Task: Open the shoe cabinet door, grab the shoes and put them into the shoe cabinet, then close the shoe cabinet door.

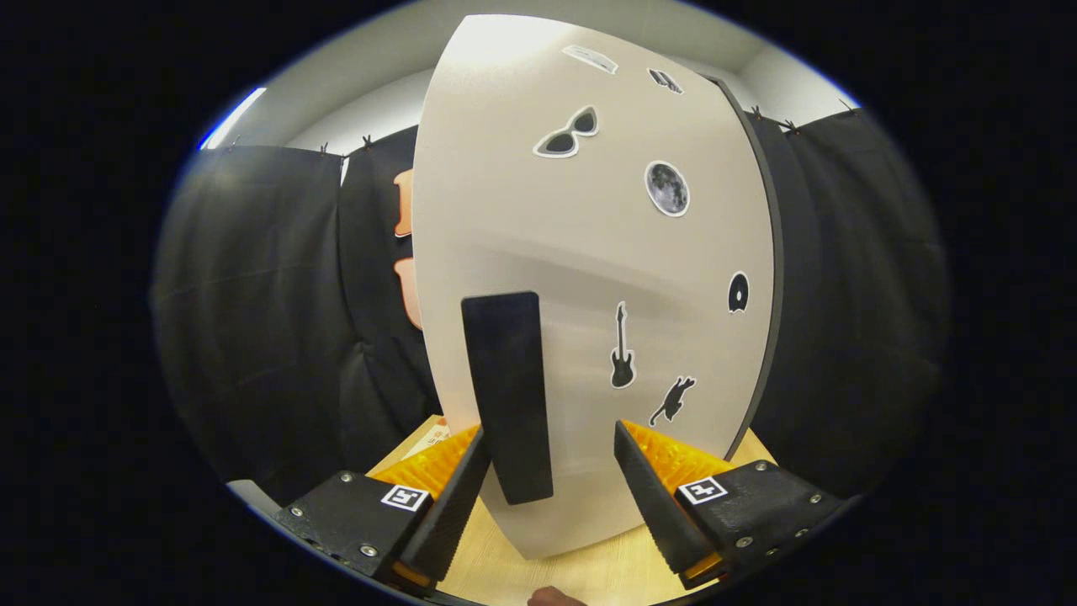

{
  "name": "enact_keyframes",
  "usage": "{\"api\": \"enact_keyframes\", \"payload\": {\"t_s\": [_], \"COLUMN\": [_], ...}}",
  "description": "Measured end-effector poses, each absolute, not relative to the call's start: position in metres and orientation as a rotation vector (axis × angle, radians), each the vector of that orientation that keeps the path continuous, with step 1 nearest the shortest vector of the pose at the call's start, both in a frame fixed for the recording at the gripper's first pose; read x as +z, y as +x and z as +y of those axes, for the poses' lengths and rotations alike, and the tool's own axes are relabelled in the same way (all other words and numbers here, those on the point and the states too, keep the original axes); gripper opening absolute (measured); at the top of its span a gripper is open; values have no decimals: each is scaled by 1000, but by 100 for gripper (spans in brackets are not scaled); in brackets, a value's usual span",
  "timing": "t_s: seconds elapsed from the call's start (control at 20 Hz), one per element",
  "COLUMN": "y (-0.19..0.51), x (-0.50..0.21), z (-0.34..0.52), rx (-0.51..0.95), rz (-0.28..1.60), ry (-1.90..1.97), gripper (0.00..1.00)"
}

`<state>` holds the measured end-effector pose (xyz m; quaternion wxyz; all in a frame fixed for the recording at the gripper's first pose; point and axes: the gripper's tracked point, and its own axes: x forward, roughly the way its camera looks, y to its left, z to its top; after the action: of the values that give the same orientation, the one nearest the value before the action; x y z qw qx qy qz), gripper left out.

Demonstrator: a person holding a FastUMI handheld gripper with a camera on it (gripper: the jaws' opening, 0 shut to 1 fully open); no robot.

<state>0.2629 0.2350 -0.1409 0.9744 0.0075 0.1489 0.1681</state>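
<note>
Facing the gripper (551, 471) is the shoe cabinet door (589, 278), a pale panel dotted with stickers, standing upright just ahead of the fingers. Its dark vertical handle (507, 396) hangs between them, nearer the left finger, and the jaws stand apart with neither pad pressing on it. I cannot tell from this angle whether the door is shut or slightly ajar, nor whether this is the opening or the closing step. To do it well, I would centre the handle between the pads, close squarely on it, then swing along the hinge's arc rather than pulling straight. The cabinet stands on a light wooden worktop (538, 564). Black cloth (252, 295) walls the booth behind.
</note>
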Motion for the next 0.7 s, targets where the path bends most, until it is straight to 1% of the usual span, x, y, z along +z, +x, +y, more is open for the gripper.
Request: {"api": "enact_keyframes", "payload": {"t_s": [0.4,0.7], "y": [295,319], "x": [-142,-144], "z": [262,274], "rx": [299,315], "rz": [304,302], "ry": [0,7], "gripper": [92,92]}}
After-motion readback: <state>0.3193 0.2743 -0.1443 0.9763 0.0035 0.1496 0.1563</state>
